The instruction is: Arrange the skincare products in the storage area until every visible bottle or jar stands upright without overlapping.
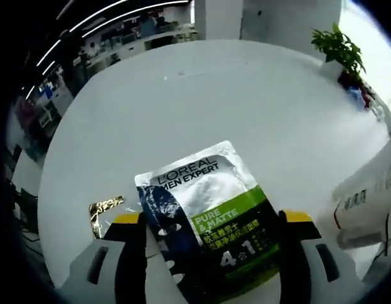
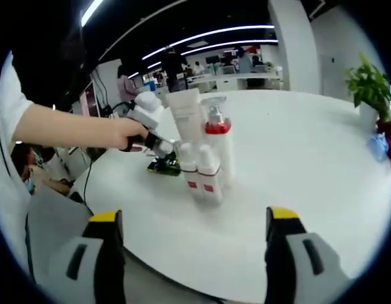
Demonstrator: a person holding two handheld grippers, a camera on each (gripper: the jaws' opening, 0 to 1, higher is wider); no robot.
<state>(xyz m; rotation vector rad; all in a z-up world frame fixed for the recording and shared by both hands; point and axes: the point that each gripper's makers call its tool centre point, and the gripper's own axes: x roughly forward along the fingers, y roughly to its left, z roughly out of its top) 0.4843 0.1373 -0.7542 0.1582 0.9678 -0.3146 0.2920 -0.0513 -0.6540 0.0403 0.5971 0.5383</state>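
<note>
A silver, blue and green L'Oreal Men Expert sachet [image 1: 205, 215] lies flat on the white table [image 1: 201, 95], between the spread jaws of my open left gripper [image 1: 211, 256]. In the right gripper view a hand [image 2: 122, 133] holds that left gripper [image 2: 158, 144] down over the sachet [image 2: 163, 167]. Just right of it stand a tall white tube [image 2: 185, 117], a pump bottle with a red collar [image 2: 215, 136] and two small white bottles [image 2: 201, 171], all upright and close together. My right gripper [image 2: 192, 253] is open near the table's front edge, with nothing between its fingers.
A crumpled gold foil sachet [image 1: 105, 212] lies left of the left gripper. White containers [image 1: 366, 196] stand at the right edge of the left gripper view. A potted plant [image 2: 369, 85] and a blue item [image 2: 378, 145] sit far right. People and desks fill the background.
</note>
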